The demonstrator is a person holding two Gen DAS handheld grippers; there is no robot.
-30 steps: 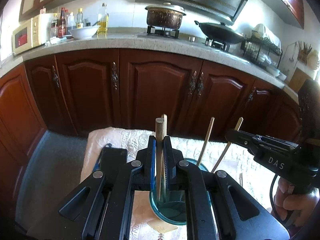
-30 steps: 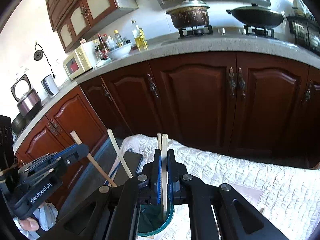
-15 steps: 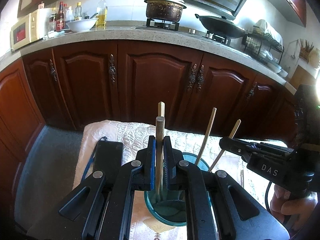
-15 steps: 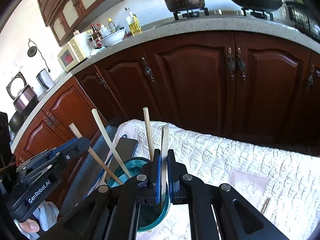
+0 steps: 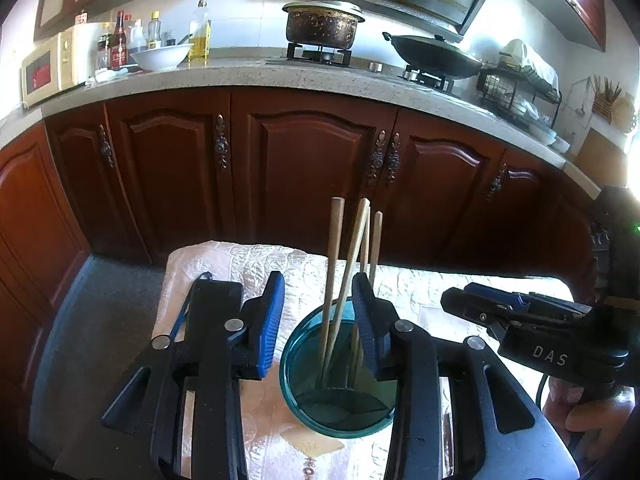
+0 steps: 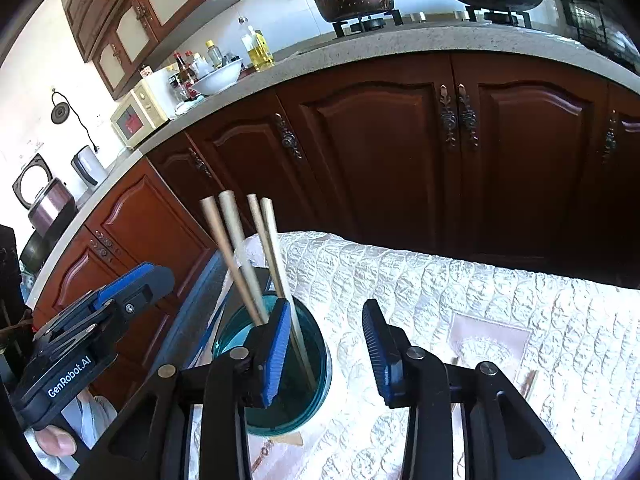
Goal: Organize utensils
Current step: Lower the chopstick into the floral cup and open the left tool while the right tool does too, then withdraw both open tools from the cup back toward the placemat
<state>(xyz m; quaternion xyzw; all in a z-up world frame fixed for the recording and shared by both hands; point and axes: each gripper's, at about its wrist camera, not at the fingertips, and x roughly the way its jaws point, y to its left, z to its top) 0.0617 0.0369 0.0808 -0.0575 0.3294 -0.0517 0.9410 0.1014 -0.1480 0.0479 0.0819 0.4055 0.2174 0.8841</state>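
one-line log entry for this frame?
left gripper: jaws open | right gripper: jaws open | four chopsticks standing in teal cup | nothing held

Four chopsticks (image 6: 240, 252), one teal cup (image 5: 340, 408).

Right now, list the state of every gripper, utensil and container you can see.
Left gripper: open, holding nothing.
Right gripper: open, holding nothing.
Four wooden chopsticks: standing in the cup, leaning.
Round teal glass cup: upright on the quilted white cloth.
Dark metal pot: lidded, on the stove.
Black wok: on the stove.
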